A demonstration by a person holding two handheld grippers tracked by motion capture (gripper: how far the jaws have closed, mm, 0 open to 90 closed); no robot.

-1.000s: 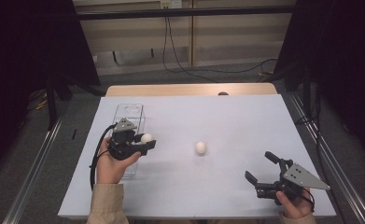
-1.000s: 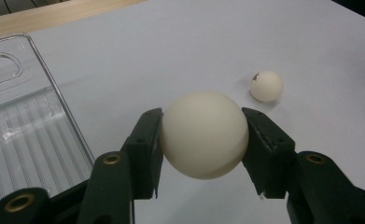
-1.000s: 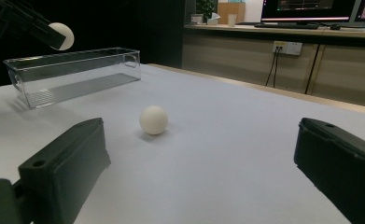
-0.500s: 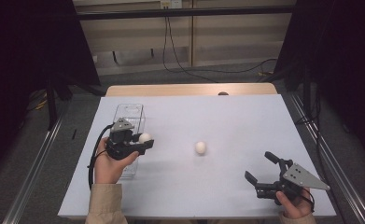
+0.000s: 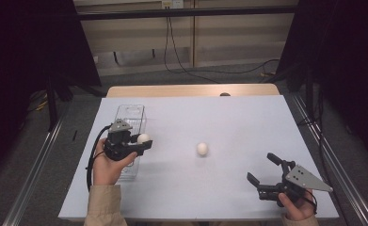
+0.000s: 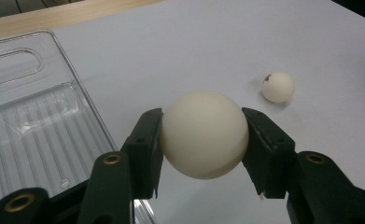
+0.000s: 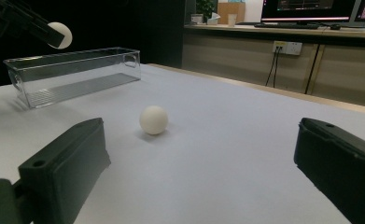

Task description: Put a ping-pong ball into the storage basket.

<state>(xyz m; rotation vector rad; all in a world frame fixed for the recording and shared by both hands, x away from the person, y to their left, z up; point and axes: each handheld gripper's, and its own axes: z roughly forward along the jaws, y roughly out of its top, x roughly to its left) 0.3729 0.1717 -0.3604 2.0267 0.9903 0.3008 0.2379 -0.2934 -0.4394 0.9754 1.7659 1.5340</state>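
My left gripper (image 5: 141, 143) has its jaws clamped on a white ball (image 5: 143, 138), one pad on each side of it, as the left gripper view shows with the held ball (image 6: 204, 134) squeezed between the two black pads. I hold it lifted off the table, just above the near right edge of the clear plastic bin (image 5: 131, 115), which stands empty at the left side of the white table (image 5: 247, 122), its long side running away from me. A second white ball (image 5: 202, 149) lies on the table near the middle, well apart from both grippers; in the left gripper view it (image 6: 277, 87) shows a small dark mark on top. My right gripper (image 5: 265, 174) rests low by the near right corner of the table with its jaws spread wide and nothing between them, pointed toward the loose ball (image 7: 153, 120), with the bin (image 7: 73, 74) beyond it to the left.
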